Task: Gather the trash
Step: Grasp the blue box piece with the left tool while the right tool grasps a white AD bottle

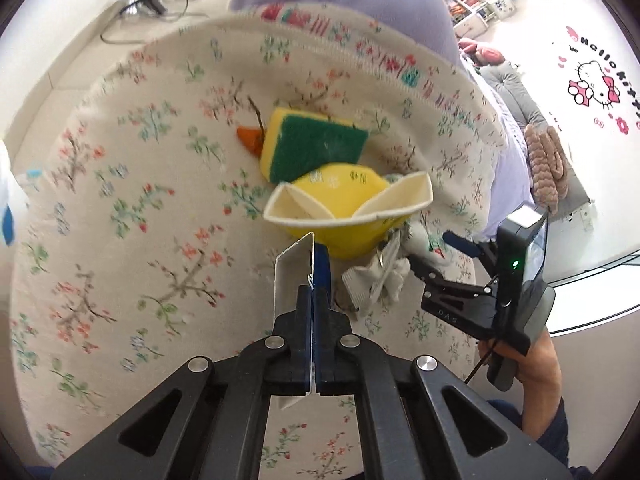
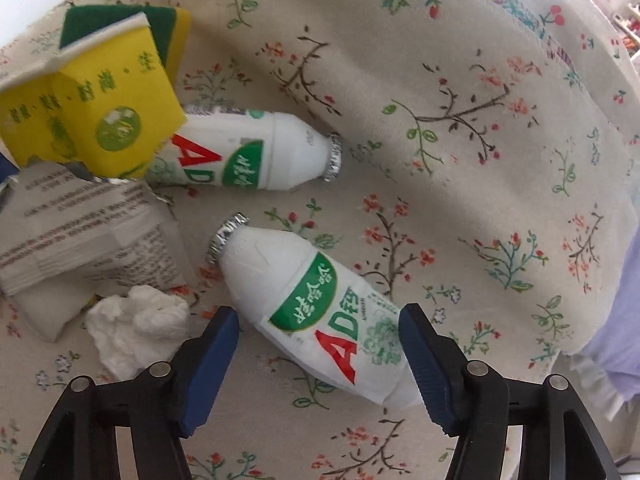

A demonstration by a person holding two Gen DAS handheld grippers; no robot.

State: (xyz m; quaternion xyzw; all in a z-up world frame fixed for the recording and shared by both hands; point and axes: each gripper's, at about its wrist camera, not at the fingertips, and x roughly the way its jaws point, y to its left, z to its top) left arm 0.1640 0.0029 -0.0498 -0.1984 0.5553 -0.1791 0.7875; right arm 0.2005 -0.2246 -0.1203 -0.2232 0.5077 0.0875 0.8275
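Observation:
My left gripper (image 1: 311, 276) is shut on the flattened end of a yellow drink carton (image 1: 344, 204), held up over the floral tablecloth (image 1: 120, 208). The carton (image 2: 92, 116) also shows at upper left in the right wrist view. My right gripper (image 2: 320, 334) is open, its blue pads either side of a white AD bottle (image 2: 320, 308) lying on the cloth. A second AD bottle (image 2: 256, 152) lies beyond it. A crumpled tissue (image 2: 136, 328) and a printed grey wrapper (image 2: 88, 236) lie to the left.
A yellow-green sponge (image 1: 312, 144) and an orange scrap (image 1: 249, 138) lie behind the carton. The right gripper body (image 1: 496, 292) is at the right. The round table's edge (image 1: 360, 52) drops off beyond. A lilac cloth (image 2: 616, 312) hangs at right.

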